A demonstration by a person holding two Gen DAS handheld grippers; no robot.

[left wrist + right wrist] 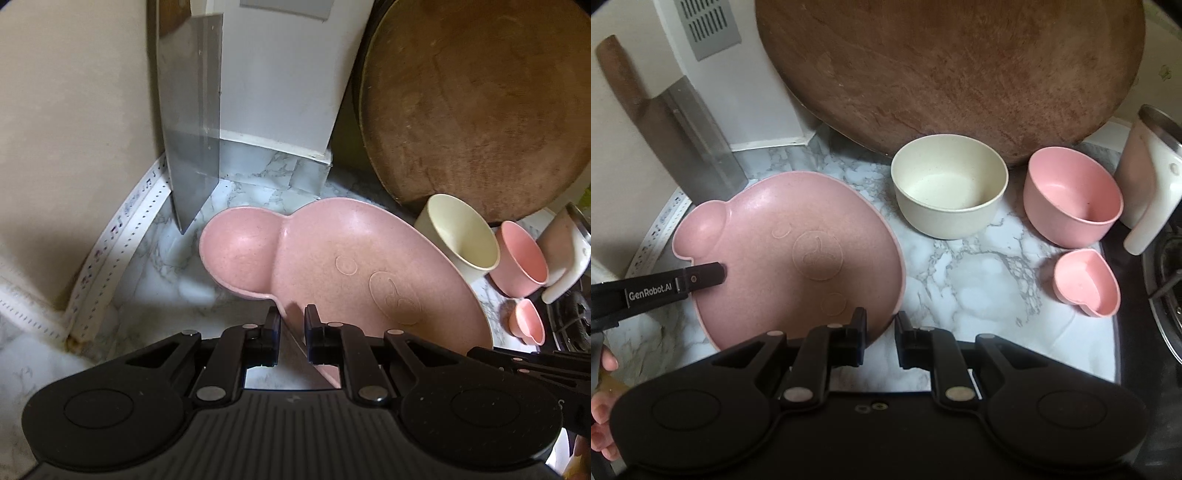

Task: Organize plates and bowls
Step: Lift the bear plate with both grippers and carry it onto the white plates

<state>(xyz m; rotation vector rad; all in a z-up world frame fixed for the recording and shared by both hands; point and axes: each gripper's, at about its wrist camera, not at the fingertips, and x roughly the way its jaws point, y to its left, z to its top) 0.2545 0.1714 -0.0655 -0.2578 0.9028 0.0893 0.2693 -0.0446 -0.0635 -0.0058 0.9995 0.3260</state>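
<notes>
left gripper (291, 334) pinches near rim of pink pig-face plate (354, 266) | right gripper (881, 338) pinches its right rim | plate over marble counter (960, 266), left of cream bowl (949, 184)

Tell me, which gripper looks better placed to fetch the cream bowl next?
Probably the right gripper: the cream bowl sits on its side of the pink plate, while the left gripper is clamped on the plate's far edge.
</notes>
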